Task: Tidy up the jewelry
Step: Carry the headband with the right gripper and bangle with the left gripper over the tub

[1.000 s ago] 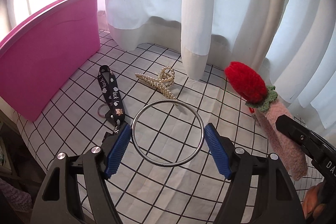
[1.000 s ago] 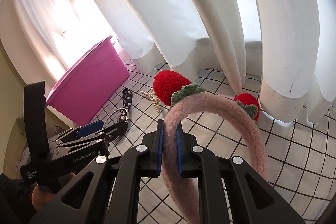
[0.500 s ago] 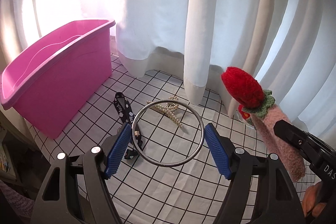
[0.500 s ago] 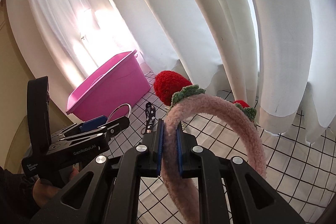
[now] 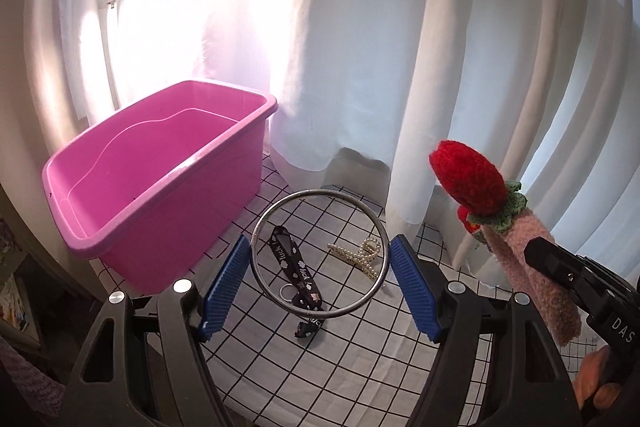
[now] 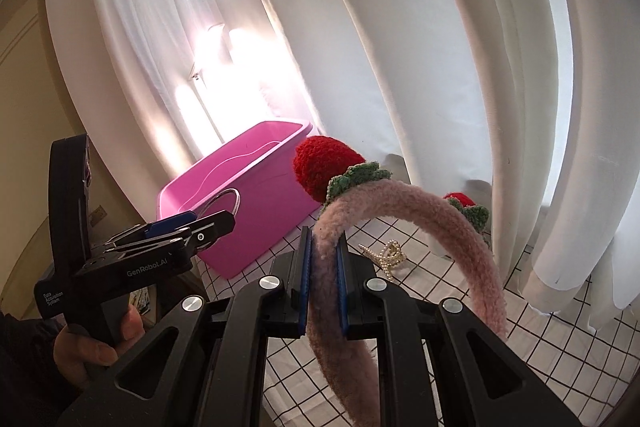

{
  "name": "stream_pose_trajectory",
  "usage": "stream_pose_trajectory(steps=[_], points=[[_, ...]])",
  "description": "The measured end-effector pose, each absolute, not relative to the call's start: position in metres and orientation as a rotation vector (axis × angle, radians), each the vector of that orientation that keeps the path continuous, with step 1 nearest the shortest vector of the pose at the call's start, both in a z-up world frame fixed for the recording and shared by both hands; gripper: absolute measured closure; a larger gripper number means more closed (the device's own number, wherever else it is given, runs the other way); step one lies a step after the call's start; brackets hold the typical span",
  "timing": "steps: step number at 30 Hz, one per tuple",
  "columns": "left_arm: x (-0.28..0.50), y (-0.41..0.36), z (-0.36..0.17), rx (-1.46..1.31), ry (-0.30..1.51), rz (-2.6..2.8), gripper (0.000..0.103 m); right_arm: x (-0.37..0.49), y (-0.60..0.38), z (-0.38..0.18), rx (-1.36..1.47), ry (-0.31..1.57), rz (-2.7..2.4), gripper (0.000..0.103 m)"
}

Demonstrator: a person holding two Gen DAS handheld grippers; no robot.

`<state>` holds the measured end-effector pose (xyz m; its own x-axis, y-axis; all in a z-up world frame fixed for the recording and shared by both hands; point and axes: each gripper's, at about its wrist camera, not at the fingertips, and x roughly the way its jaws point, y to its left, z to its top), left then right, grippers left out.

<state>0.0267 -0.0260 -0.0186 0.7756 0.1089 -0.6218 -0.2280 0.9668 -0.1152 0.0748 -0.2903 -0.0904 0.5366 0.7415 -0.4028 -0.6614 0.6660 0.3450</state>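
My left gripper is shut on a silver metal ring and holds it in the air above the checked cloth; it also shows in the right wrist view. My right gripper is shut on a pink fuzzy headband with red knitted strawberries; the headband also shows in the left wrist view. A pearl hair claw and a black lanyard lie on the cloth below the ring. A pink bin stands at the left.
White curtains hang right behind the checked tablecloth and brush its back edge. The bin's inside looks empty. The table edge drops off at the left of the bin.
Both grippers have risen and tilted up with their loads. The ring has left the cloth and now hangs in the air; the bin's open top has come into view.
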Motion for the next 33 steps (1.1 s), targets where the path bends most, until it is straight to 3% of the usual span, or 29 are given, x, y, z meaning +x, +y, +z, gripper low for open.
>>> stream_pose_trajectory(steps=[15,24,33], points=[[0.006,0.088,0.044,-0.249,0.535,0.317,0.033,0.086,-0.172,-0.01,0.069,0.441,1.037,0.092],[0.008,0.165,0.05,-0.29,0.516,0.412,0.033,0.104,-0.074,0.027,-0.044,0.4,1.178,0.092],[0.035,0.232,0.033,-0.365,0.554,0.481,0.033,0.154,0.017,0.019,-0.145,0.51,1.226,0.092]])
